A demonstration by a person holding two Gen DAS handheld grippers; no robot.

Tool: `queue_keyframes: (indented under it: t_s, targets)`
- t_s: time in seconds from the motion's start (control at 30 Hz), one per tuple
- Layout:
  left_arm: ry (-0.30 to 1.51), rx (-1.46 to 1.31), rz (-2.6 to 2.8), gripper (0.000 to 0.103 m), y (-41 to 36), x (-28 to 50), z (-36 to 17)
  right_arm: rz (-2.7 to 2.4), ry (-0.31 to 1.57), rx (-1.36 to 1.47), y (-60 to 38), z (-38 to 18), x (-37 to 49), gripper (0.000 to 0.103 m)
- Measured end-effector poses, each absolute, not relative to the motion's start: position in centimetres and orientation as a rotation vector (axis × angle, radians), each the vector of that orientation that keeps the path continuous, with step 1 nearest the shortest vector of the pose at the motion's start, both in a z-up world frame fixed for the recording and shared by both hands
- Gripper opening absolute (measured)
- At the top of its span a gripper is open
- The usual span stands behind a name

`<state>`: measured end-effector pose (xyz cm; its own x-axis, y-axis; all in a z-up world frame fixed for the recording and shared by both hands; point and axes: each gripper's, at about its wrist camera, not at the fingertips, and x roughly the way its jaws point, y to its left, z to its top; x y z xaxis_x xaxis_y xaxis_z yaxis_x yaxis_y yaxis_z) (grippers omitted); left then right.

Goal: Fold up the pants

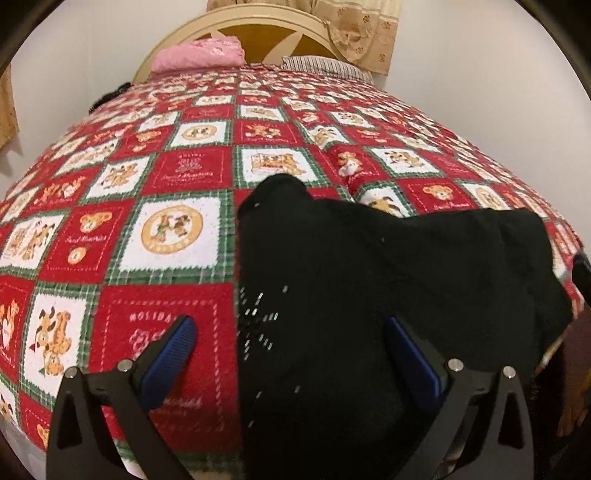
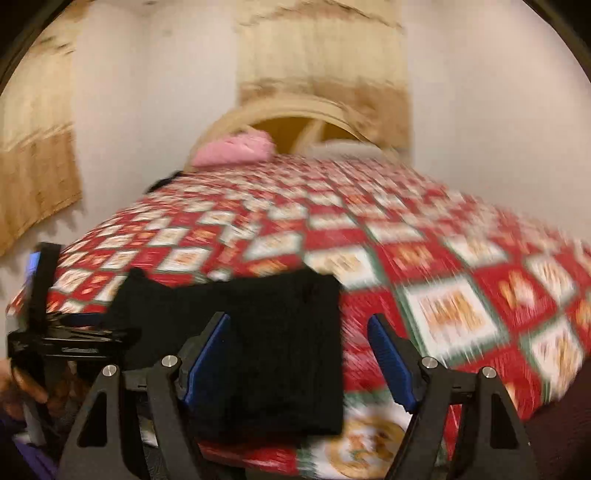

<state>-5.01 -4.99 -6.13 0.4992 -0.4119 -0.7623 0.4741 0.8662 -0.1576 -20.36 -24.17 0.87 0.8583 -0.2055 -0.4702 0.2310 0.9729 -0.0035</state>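
Observation:
The black pants (image 1: 388, 295) lie folded into a compact pile on the red checked bedspread (image 1: 166, 177), near its front edge. My left gripper (image 1: 291, 332) hovers over the pile's left edge, jaws wide open; one blue pad is over the bedspread, the other over the cloth. At the far right of this view, one finger of the right gripper (image 1: 583, 271) shows. The right wrist view is motion-blurred. There the pants (image 2: 266, 350) lie flat, and my right gripper (image 2: 299, 332) is open over their right edge, pressing on nothing.
A pink pillow (image 1: 199, 55) and a striped pillow (image 1: 325, 64) lie against the cream headboard (image 1: 258, 18) at the far end. Curtains hang on the white wall behind. A person's hand (image 2: 22, 387) holds the left gripper's black frame (image 2: 66, 339) at the bed's near left corner.

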Motion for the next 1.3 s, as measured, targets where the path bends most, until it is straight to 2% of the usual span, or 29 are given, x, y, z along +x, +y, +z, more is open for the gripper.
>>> queue_keyframes:
  t_s: [0.03, 0.1, 0.13, 0.17, 0.2, 0.43, 0.57, 0.73, 0.97, 1.1, 1.2, 1.3]
  targets:
    - [0.913, 0.066, -0.548, 0.103, -4.3, -5.2, -5.9, -0.203, 0.482, 0.021, -23.2, 1.3, -20.1, 0.074]
    - [0.917, 0.045, -0.555, 0.103, -2.7, -5.5, -5.6, -0.111, 0.488, -0.019, -20.6, 1.6, -19.0, 0.058]
    - [0.910, 0.038, -0.542, 0.103, -1.5, -5.8, -5.5, -0.068, 0.498, -0.010, -19.9, 1.6, -18.4, 0.053]
    - [0.904, 0.038, -0.524, 0.103, -0.6, -6.0, -5.5, 0.002, 0.515, 0.013, -18.8, 1.5, -17.3, 0.041]
    - [0.898, 0.039, -0.492, 0.103, 0.6, -6.2, -5.5, 0.052, 0.529, 0.031, -18.0, 1.3, -16.3, 0.033]
    - [0.923, -0.008, -0.339, 0.103, 5.0, -5.0, -6.4, 0.219, 0.641, 0.051, -12.2, -0.7, -6.6, 0.033]
    - [0.935, -0.048, -0.325, 0.103, 6.1, -4.4, -6.8, 0.180, 0.888, 0.028, -11.0, -5.0, -0.5, 0.033]
    - [0.923, -0.024, -0.305, 0.103, 6.5, -4.2, -7.0, 0.159, 0.878, 0.026, -11.0, -5.6, 1.7, 0.035]
    - [0.917, -0.043, -0.302, 0.103, 7.6, -3.9, -6.9, 0.346, 0.677, 0.179, -12.7, -2.0, -4.3, 0.035]
    - [0.911, -0.045, -0.307, 0.103, 7.5, -3.3, -6.7, 0.518, 0.713, 0.206, -12.1, -1.6, -9.9, 0.035]
    - [0.909, -0.040, -0.300, 0.103, 7.3, -3.2, -6.6, 0.616, 0.780, 0.322, -11.6, -3.1, -12.1, 0.035]
    - [0.909, -0.054, -0.295, 0.103, 7.6, -3.3, -6.3, 0.598, 0.828, 0.306, -9.9, -4.7, -12.6, 0.035]
